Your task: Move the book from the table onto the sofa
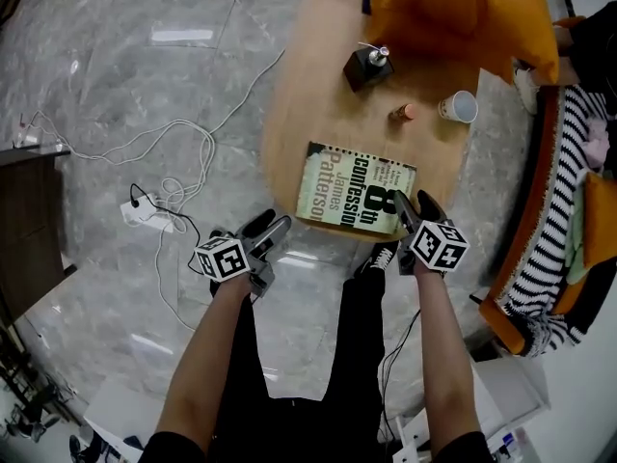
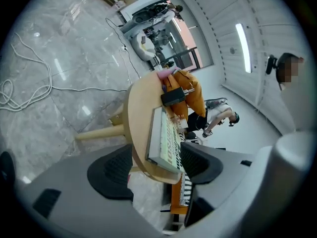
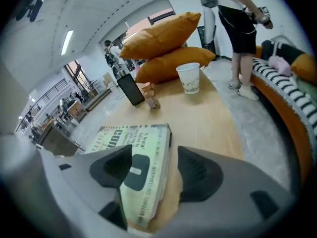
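Note:
The book (image 1: 355, 190), a pale green paperback with dark print, lies flat at the near edge of the wooden table (image 1: 308, 95). My right gripper (image 1: 416, 210) stands open over the book's near right corner; in the right gripper view the book (image 3: 136, 150) lies under the gripper (image 3: 156, 170), with its right edge in the gap and no pad pressing on it. My left gripper (image 1: 271, 231) is open and empty, off the table just left of the book. From the left gripper (image 2: 156, 165) the book (image 2: 166, 142) shows edge-on ahead. The striped sofa (image 1: 549, 210) stands at the right.
Orange pillows (image 1: 453, 8), a black stand (image 1: 366, 68), a small bottle (image 1: 403, 112) and a paper cup (image 1: 461, 107) sit on the table beyond the book. A power strip (image 1: 149, 212) with cables lies on the floor at left. A person (image 3: 237, 19) stands beyond the table.

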Tool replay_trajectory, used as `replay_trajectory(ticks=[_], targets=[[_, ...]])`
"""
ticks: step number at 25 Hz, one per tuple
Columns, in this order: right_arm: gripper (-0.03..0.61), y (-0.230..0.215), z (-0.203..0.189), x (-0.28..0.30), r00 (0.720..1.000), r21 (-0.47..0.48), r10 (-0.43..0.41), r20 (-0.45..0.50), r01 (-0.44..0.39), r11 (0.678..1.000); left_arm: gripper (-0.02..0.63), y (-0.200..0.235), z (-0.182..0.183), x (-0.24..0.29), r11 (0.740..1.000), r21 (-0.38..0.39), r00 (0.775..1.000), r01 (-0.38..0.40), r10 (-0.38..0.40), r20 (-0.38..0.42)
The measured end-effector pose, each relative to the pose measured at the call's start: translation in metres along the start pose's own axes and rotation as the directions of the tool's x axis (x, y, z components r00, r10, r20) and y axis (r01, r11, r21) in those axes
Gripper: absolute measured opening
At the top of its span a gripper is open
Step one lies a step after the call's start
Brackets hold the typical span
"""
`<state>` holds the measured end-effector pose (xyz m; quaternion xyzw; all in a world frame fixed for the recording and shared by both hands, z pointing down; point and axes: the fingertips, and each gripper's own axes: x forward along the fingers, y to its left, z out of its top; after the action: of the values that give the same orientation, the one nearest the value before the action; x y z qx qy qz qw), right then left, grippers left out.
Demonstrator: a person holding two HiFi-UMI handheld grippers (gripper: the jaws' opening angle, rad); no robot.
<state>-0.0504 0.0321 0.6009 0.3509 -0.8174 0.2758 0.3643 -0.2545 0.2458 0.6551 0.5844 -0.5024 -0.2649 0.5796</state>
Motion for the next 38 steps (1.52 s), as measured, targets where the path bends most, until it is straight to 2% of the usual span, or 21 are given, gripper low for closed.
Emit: replay_trajectory(ticks=[2, 4, 5, 9, 16, 21, 24, 25, 29, 34, 38], targets=[[0.278, 0.004, -0.007, 0.009, 0.998, -0.126, -0.008, -0.063, 0.000, 0.992, 0.299, 0.002, 0.002, 0.006, 1.000, -0.005, 1.000, 0.012, -0.012, -0.014], [0.256, 0.012, -0.013, 0.014, 0.995, -0.264, -0.021, -0.102, -0.007, 0.965, 0.299, 0.002, 0.001, 0.010, 1.000, 0.011, 0.999, 0.015, -0.014, -0.041], [0.252, 0.018, -0.014, 0.014, 0.994, -0.301, -0.018, -0.108, -0.016, 0.954, 0.299, 0.002, -0.001, 0.011, 0.999, 0.033, 0.998, 0.012, -0.010, -0.062], [0.252, 0.042, -0.021, 0.017, 0.992, -0.352, 0.025, -0.122, -0.067, 0.934, 0.299, 0.005, -0.008, 0.009, 0.993, 0.117, 0.990, 0.006, 0.011, -0.140], [0.252, 0.067, -0.033, 0.019, 0.990, -0.377, 0.058, -0.128, -0.102, 0.921, 0.299, 0.020, -0.026, 0.007, 0.997, 0.079, 0.983, 0.007, 0.008, -0.183], [0.252, 0.078, -0.043, 0.018, 0.990, -0.362, 0.073, -0.124, -0.114, 0.925, 0.298, 0.025, -0.033, 0.008, 0.999, 0.049, 0.983, 0.007, 0.002, -0.186], [0.252, 0.086, -0.051, 0.016, 0.989, -0.353, 0.079, -0.123, -0.118, 0.928, 0.291, 0.025, -0.039, 0.005, 1.000, -0.002, 0.984, 0.019, -0.019, -0.178], [0.250, 0.087, -0.054, 0.015, 0.989, -0.344, 0.079, -0.122, -0.117, 0.932, 0.259, 0.024, -0.040, 0.003, 0.999, -0.029, 0.984, 0.028, -0.032, -0.174], [0.241, 0.089, -0.062, 0.011, 0.985, -0.278, 0.108, -0.133, -0.142, 0.950, 0.224, 0.018, -0.047, -0.010, 0.992, -0.098, 0.978, 0.082, -0.099, -0.183], [0.232, 0.091, -0.073, -0.004, 0.973, -0.130, 0.182, -0.144, -0.201, 0.971, 0.175, -0.012, -0.056, -0.033, 0.955, -0.180, 0.945, 0.234, -0.267, -0.188], [0.232, 0.098, -0.078, -0.020, 0.963, -0.050, 0.235, -0.133, -0.243, 0.969, 0.172, -0.025, -0.054, -0.046, 0.935, -0.226, 0.936, 0.272, -0.312, -0.164]])
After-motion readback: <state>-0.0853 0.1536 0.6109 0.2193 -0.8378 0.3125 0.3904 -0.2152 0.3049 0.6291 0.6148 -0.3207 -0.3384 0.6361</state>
